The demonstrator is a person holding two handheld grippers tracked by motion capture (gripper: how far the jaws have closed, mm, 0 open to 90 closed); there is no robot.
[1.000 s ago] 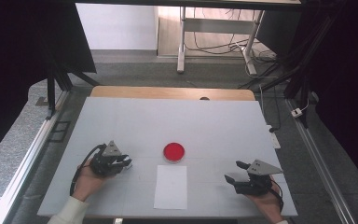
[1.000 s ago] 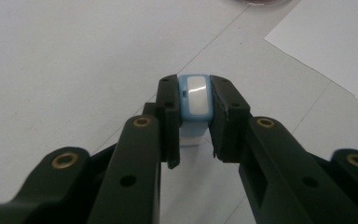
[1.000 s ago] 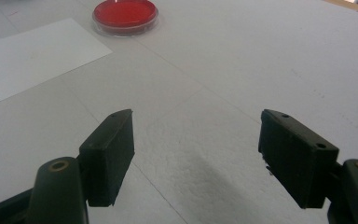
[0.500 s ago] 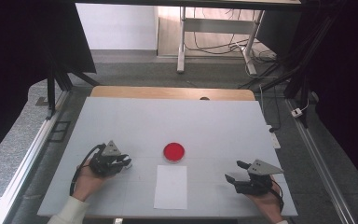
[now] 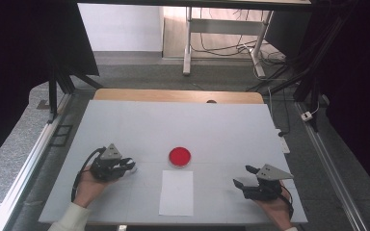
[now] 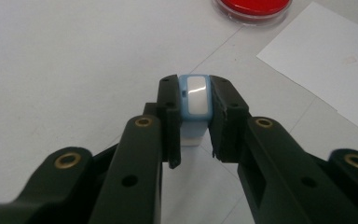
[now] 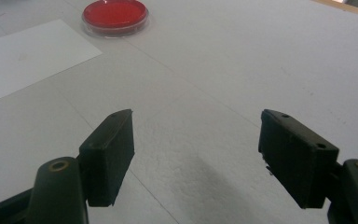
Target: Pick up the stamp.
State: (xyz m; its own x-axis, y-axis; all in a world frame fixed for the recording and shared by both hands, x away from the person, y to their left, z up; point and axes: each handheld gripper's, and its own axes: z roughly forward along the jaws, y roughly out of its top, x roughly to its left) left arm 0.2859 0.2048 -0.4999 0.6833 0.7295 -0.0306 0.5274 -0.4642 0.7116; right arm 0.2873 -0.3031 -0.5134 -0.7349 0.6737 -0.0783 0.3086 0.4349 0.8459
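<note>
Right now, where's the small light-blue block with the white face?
The small light-blue block is clamped between the left gripper's black jaws at the table's left front, left of the round red dish and the white paper sheet.

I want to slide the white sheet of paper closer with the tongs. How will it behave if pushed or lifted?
The white sheet lies flat on the table, so its edge probably gives the tongs little to catch. It looks thin: likely light, floppy when lifted, and apt to buckle rather than slide if pushed.
</note>
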